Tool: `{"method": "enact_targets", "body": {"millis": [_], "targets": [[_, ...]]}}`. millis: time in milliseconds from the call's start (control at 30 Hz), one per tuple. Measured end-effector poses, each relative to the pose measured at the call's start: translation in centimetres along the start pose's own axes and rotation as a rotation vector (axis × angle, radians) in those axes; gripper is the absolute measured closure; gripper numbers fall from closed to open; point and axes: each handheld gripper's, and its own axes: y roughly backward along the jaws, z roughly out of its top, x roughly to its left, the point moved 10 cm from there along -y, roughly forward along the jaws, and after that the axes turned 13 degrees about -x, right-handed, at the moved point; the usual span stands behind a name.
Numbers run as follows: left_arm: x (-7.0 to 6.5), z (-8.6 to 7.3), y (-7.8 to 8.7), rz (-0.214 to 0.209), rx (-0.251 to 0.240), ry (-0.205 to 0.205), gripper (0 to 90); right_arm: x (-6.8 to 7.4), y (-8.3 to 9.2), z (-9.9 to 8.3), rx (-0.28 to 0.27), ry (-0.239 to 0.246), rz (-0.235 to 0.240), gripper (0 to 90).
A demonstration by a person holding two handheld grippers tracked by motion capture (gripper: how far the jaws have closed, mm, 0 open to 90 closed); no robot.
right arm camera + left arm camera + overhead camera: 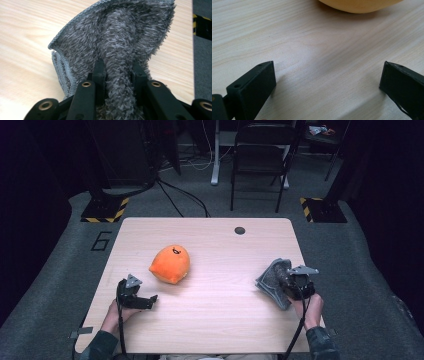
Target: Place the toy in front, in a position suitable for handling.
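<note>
One grey cloth (pixel 117 40) | pinched between jaws | right hand-held gripper (pixel 117 72)

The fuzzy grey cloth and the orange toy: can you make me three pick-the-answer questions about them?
1. Where is the orange plush toy?
A. left half of the table
B. on the chair
C. on the floor

2. What colour is the cloth?
A. red
B. grey
C. green

3. What is the right hand-held gripper doing?
A. open over bare wood
B. shut on the cloth
C. holding the toy

Answers: 1 A, the high view shows it left of centre. 2 B, its fuzzy pile is grey. 3 B, its jaws pinch a fold of cloth.
</note>
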Motion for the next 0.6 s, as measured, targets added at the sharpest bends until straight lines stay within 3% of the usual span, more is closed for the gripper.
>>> {"method": "enact_targets", "body": {"millis": [500, 600], "targets": [[0.0, 0.0, 0.0, 0.003, -0.004, 0.008, 0.0, -3.9, -2.8, -2.0, 0.059, -0.144, -0.116, 67.6], [-0.1, 0.1, -0.1, 0.005, -0.01, 0.016, 0.0, -4.3, -3.4, -2.7, 0.086, -0.149, -0.134, 65.6]]}}
